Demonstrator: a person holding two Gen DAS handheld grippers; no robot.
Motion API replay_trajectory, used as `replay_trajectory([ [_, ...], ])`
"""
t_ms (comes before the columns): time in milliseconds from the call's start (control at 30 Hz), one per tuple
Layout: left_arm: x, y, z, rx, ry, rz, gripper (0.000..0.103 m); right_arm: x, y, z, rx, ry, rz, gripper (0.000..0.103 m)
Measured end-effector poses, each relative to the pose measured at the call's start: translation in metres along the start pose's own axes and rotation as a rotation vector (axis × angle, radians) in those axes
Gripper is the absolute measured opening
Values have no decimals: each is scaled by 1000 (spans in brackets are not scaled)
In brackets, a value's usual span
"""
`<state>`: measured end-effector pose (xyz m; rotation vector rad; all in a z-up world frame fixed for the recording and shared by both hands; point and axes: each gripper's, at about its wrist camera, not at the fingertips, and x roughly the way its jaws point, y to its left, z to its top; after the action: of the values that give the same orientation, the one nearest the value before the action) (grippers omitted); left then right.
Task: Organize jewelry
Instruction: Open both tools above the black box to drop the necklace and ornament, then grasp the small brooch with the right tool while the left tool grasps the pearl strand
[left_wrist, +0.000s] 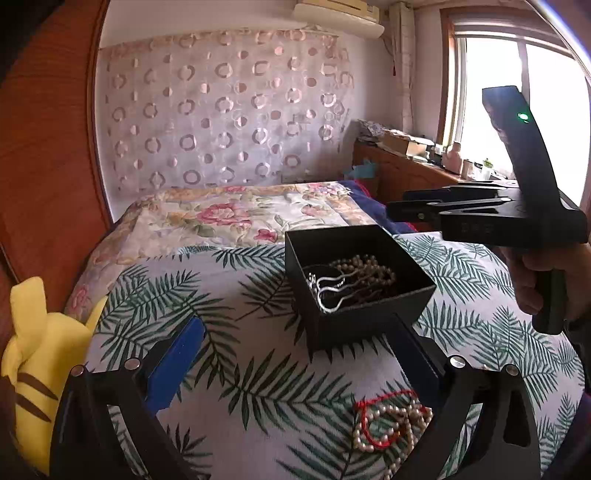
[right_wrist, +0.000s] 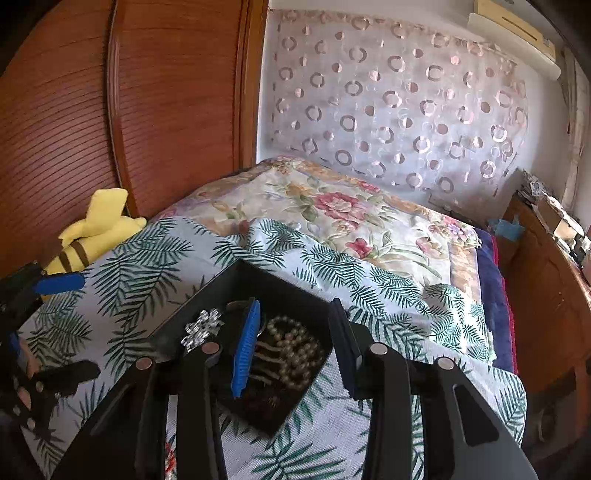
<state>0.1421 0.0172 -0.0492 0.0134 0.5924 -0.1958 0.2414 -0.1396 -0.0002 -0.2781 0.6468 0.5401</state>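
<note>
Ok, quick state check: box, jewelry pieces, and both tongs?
Black box: open, no lid on, holds jewelry.
Brown bead necklace: heaped inside the box.
Silver chain: inside the box.
Pearl necklace: out on the leaf-print cloth.
Left tongs: open, empty.
Right tongs: open above the box, empty.

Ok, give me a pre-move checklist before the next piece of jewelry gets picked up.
1. Black box upright on the leaf-print cloth, open at the top: ok.
2. Room left inside the box beside the bead strand and silver chain: ok.
3. Left gripper jaws wide and empty: ok.
4. Pearl necklace with red cord lying free on the cloth, outside the box: ok.
5. Right gripper empty, above the box: ok.
6. Necklace lined up between the left fingers: not ok, it lies near the right-hand finger.
</note>
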Motion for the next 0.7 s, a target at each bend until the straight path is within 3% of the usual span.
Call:
replay_trajectory([
  [133,-10,0,-10,-4,4,-9,95,-25,6,-24,15,0,31,41],
  [433,-25,-8,-36,0,25,-54,95,-69,32,-111,37,55,71,41],
  [700,-38,-10,-56,-13,49,-74,95,-80,55,-166,71,124,91,41],
])
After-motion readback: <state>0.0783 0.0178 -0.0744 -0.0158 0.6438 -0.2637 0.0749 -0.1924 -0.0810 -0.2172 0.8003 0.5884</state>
